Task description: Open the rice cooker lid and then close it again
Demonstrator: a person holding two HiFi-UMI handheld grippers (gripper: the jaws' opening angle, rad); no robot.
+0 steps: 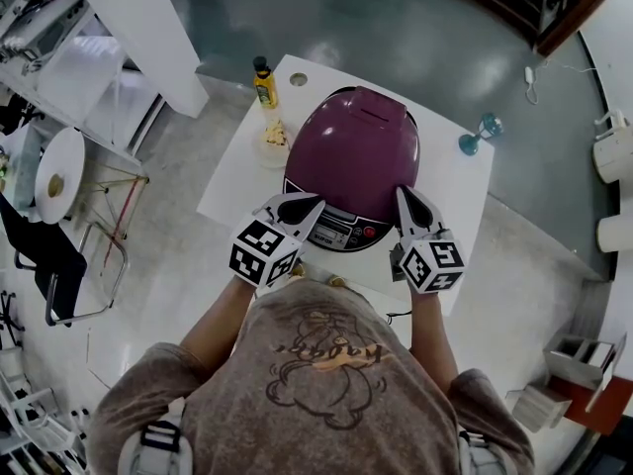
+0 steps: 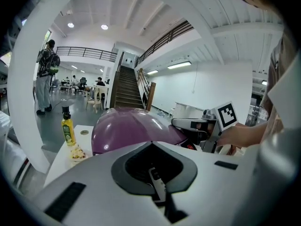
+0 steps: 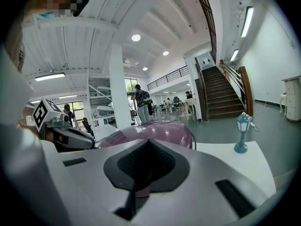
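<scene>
Left gripper (image 1: 309, 204): jaws closed together, nothing between; tips at front-left edge of rice cooker (image 1: 351, 151), contact unclear. Right gripper (image 1: 405, 196): jaws closed, empty; tips at cooker's front-right edge. Cooker: purple, lid down, centred on white table (image 1: 455, 181). Yellow bottle (image 1: 264, 85) and food dish (image 1: 274, 137) on left gripper's side; blue lamp ornament (image 1: 482, 132) on right gripper's side. Glossy grey floor (image 1: 396, 28); staircase (image 2: 124, 86) beyond.

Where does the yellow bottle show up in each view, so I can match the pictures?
Head view: the yellow bottle stands upper centre-left, beyond the left side of the purple rice cooker.
Left gripper view: at the left, left of the purple rice cooker.
Right gripper view: not in it.
Shared landmark: the purple rice cooker, seen in all three views.
</scene>
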